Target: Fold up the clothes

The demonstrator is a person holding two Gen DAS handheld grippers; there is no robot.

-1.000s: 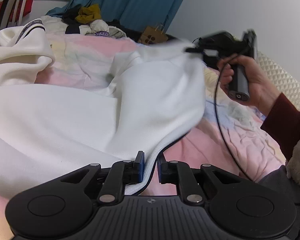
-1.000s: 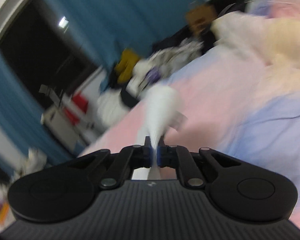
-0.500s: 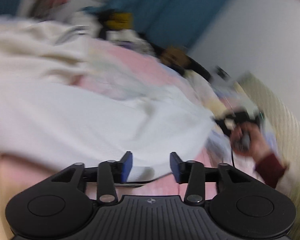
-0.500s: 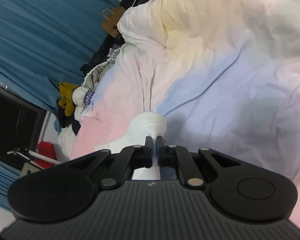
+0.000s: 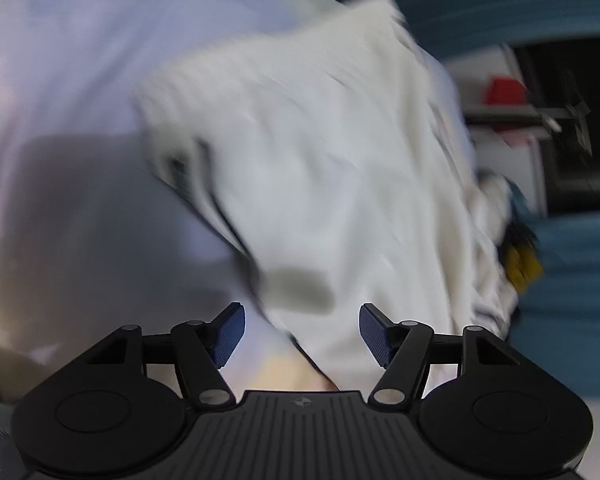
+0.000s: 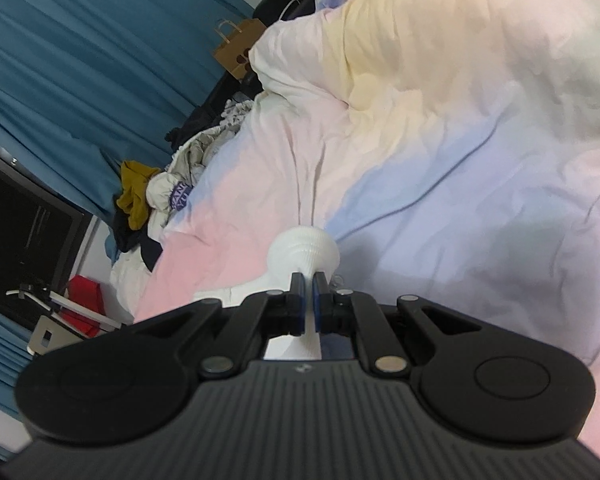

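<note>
Open pastel duvet (image 6: 440,168) ahead, clothes pile (image 6: 168,184) (far edge) blocking left

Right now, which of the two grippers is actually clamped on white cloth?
The right gripper: it is shut on a bunched piece of white garment. The left gripper is opening, with nothing pinched between its blue pads.

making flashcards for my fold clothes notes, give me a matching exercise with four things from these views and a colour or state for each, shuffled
Things:
1. left gripper
2. right gripper
3. curtain
4. paper bag

Colour or state:
A. brown
B. jaws clamped on white cloth
C. blue
D. jaws apart and opening, nothing between the pads

Pairs: 1-D, 2-B, 3-C, 4-A
</note>
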